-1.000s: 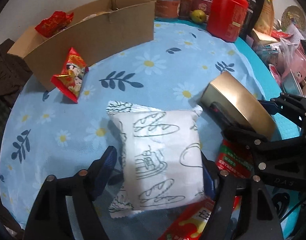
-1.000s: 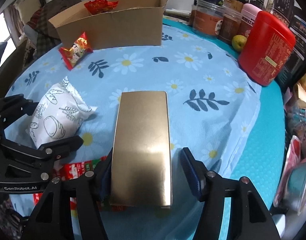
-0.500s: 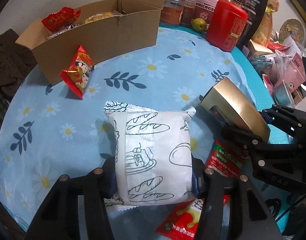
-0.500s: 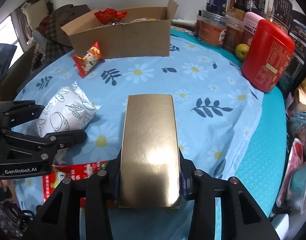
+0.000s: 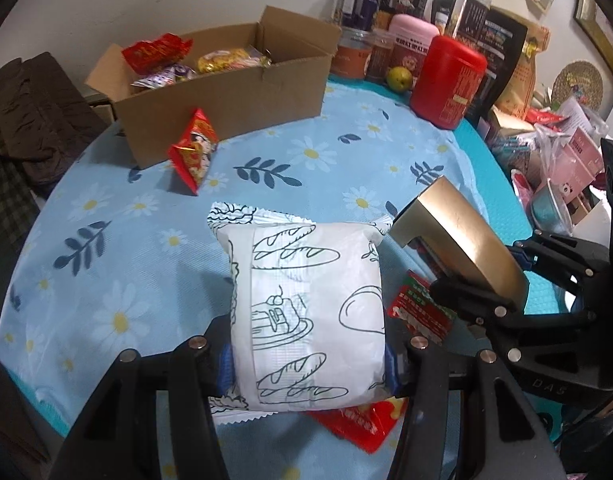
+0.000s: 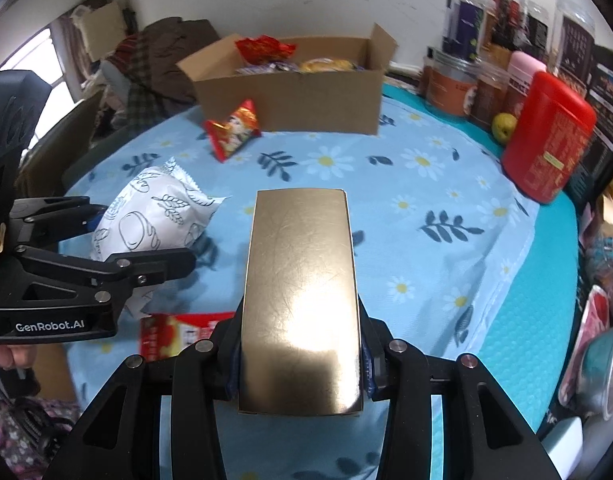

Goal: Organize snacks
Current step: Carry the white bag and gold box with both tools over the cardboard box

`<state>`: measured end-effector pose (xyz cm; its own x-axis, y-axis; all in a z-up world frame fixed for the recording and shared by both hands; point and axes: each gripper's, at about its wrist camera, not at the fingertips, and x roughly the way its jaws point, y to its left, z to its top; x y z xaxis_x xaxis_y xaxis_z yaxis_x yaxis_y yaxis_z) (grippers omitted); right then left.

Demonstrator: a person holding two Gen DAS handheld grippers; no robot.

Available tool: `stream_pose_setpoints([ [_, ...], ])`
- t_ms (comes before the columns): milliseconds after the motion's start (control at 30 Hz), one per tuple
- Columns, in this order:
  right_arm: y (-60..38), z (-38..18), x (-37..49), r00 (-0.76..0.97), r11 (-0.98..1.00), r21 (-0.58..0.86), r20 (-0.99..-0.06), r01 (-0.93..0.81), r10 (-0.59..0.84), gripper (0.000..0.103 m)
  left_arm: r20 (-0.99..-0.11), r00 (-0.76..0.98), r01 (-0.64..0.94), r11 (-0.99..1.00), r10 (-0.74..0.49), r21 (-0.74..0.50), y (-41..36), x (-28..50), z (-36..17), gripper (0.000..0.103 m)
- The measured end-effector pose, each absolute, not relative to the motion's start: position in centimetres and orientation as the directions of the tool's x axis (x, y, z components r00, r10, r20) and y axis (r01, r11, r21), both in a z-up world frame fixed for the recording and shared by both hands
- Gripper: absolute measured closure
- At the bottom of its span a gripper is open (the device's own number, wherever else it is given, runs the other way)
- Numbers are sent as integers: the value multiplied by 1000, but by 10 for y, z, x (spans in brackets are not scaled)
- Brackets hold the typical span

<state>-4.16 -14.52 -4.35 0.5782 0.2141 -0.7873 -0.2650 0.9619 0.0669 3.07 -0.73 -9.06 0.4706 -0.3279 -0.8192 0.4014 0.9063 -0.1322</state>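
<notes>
the left gripper (image 5: 308, 364) is clamped on a white bread packet (image 5: 306, 312), its two fingers pressed against the packet's sides so that the packet stands out forward between them, lifted off the table. the right gripper (image 6: 300, 364) is closed the same way on a gold box (image 6: 300, 300), which lies flat between its fingers with its long side pointing away. in the left wrist view the gold box (image 5: 458, 236) shows just to the right of the bread packet, tilted up at its far end.

below the two grippers, on the blue daisy-print tablecloth (image 6: 406, 208), lie flat red snack packets (image 5: 420, 308), partly hidden by the held things; the right wrist view shows one of them (image 6: 178, 332) near the left gripper's body.

farther out, a small red snack bag (image 5: 194, 152) stands on the cloth, just in front of the cardboard box (image 5: 226, 108) and leaning at its front wall. the box is open at the top and holds several snacks, among them a red bag (image 5: 156, 50) sticking up at its left end and a yellow one (image 5: 226, 58) in the middle.

to the right of the box, near the wall, stand a red canister (image 5: 446, 80), a green fruit (image 5: 398, 78), a pink-lidded tub (image 5: 412, 38) and a row of jars (image 6: 506, 24).
</notes>
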Motion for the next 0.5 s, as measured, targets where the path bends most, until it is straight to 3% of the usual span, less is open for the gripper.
stream_pose_setpoints([
  [500, -106, 12, -54, 650, 919, 21, -701, -394, 295, 60, -696, 629, 363, 923, -346, -130, 21, 9, -29, 49],
])
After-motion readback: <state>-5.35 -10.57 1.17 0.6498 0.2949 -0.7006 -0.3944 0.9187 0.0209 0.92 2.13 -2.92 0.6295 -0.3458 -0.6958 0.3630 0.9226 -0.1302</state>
